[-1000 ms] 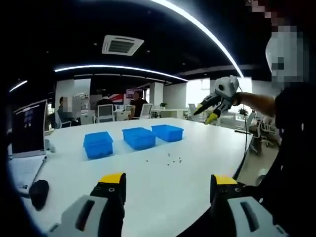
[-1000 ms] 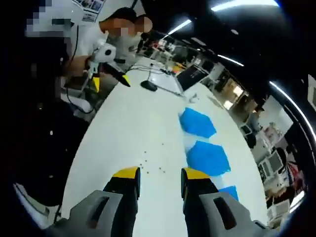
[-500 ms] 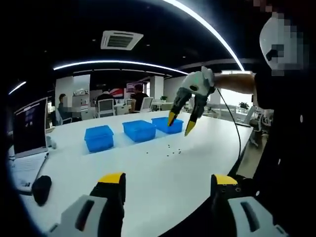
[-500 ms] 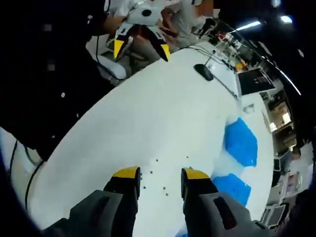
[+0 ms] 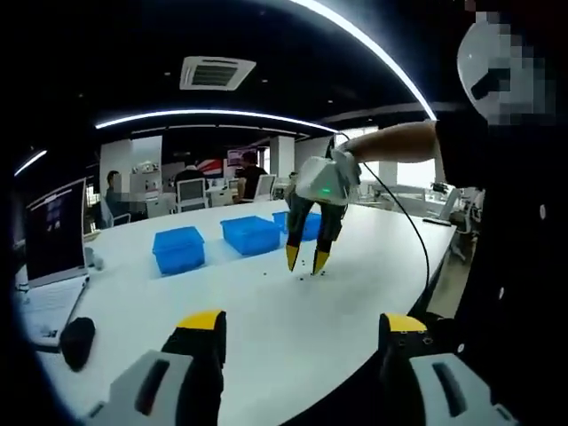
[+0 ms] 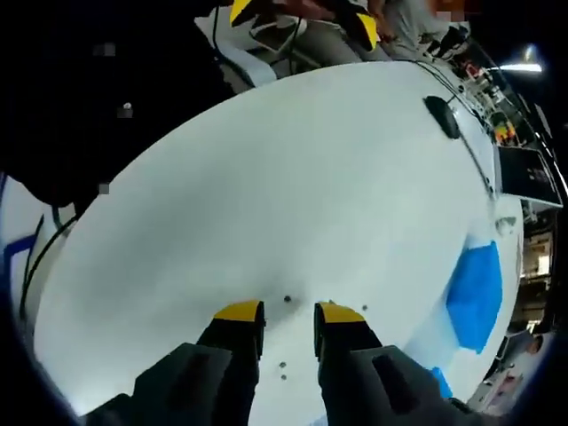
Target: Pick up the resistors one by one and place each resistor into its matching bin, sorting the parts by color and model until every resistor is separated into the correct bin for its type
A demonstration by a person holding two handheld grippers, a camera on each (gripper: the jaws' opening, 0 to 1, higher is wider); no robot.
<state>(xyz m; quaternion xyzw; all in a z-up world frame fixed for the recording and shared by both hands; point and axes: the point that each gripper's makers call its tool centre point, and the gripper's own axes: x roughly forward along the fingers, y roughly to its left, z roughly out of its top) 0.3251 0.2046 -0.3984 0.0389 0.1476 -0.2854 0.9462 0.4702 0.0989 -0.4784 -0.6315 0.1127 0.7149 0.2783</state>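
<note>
Three blue bins are sitting in a row on the white table [image 5: 266, 311] in the left gripper view: one bin [image 5: 177, 249] to the left, a second bin [image 5: 251, 234] in the middle and a third bin [image 5: 306, 224] partly behind the right gripper [image 5: 303, 258]. That gripper is pointing its yellow tips down at the table, jaws a little apart with nothing between them, just above a loose scatter of tiny dark resistors [image 5: 306, 273] lying in front of the bins. The left gripper [image 5: 302, 324] is hanging near the table's close edge with its jaws spread wide and nothing in them, well apart from the resistors. A laptop [image 5: 49, 235] and a dark mouse [image 5: 75, 337] are lying at the far left of the table. People are sitting at desks in the background.

Several resistors [image 6: 287, 299] are showing in the right gripper view too, as small dark specks on the table [image 6: 293, 177]; one is lying just past the gap between the right gripper's [image 6: 289, 312] narrowly parted tips. A blue bin [image 6: 477, 295] is sitting off to the right, and the mouse [image 6: 441, 115] is lying near the upper right.
</note>
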